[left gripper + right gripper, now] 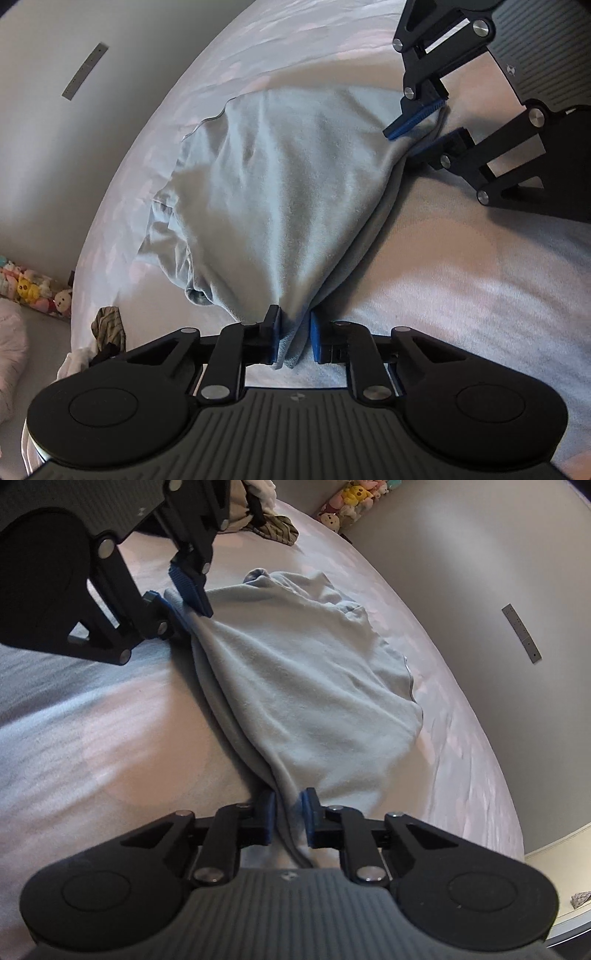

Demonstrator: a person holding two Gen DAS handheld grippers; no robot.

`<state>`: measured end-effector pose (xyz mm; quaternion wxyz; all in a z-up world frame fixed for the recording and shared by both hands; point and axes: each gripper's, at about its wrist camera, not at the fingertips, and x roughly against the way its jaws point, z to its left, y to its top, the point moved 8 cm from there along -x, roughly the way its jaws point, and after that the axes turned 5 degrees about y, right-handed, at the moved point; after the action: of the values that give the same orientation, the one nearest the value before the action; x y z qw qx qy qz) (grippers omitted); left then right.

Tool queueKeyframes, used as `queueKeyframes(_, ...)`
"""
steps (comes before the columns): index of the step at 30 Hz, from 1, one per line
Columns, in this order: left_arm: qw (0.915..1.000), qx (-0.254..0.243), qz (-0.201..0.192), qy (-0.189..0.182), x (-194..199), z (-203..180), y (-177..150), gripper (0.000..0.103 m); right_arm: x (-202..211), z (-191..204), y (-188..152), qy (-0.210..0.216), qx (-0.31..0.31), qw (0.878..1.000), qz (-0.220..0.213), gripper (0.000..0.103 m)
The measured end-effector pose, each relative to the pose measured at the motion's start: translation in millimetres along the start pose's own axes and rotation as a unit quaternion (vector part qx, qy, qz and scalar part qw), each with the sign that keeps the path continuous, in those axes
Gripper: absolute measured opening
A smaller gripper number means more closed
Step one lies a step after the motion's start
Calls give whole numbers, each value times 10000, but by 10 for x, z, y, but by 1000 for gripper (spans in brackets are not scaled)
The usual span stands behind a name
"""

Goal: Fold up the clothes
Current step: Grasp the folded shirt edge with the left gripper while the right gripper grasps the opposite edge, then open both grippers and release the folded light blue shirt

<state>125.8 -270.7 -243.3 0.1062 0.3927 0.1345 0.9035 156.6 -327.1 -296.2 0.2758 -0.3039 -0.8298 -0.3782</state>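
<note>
Left tool (294, 338): both blue pads are pressed onto a bunched corner of the pale blue garment (280, 192). Right tool (288, 821): its pads likewise pinch a gathered corner of the same garment, with a doubled hem running between them. Each tool also shows in the other's view, clamped on its own corner.

Between the two tools the held edge runs taut and slightly raised. The rest of the garment drapes away onto the bed (461, 295), toward its far edge, where the cloth lies rumpled and a sleeve or cuff is bunched near a zipper line.

Whether this edge is being lifted for a fold or set down after one cannot be determined.

Risks:
- Slip: each pad grips only a narrow bunch, so uneven tension between the tools may pull a corner free.
- Skewed fold: the rumpled far portion may drag and crease instead of lying flat.
- Layer separation: one ply of the doubled hem may escape the right tool.

A striped cloth (279, 528) lies well apart, near the bed's far corner.
</note>
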Motion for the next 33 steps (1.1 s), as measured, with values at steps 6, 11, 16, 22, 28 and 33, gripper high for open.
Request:
queueKeyframes(6,9995,311,-78,-74,190,210,134,5,314,-252,90,78,62,9996,-281,8)
queueKeyframes(11,9994,199,-144,-224,414,291,247,5,643,-418,124,234,65,9987,-449,6)
queueKeyframes(16,9985,-74,-83,-528,746,175,244,5,1011,-396,17,784,-141,9962,-355,6)
queueKeyframes(22,9926,-26,184,-1198,1032,-161,114,5,1303,-190,-212,1391,-470,9890,-184,6)
queueKeyframes(28,9869,130,489,-1530,937,-314,59,5,1197,13,-390,1577,-574,9858,43,6)
queueKeyframes(33,9770,399,803,-1934,912,-309,-50,6,1231,-5,-470,1760,-769,9814,90,7)
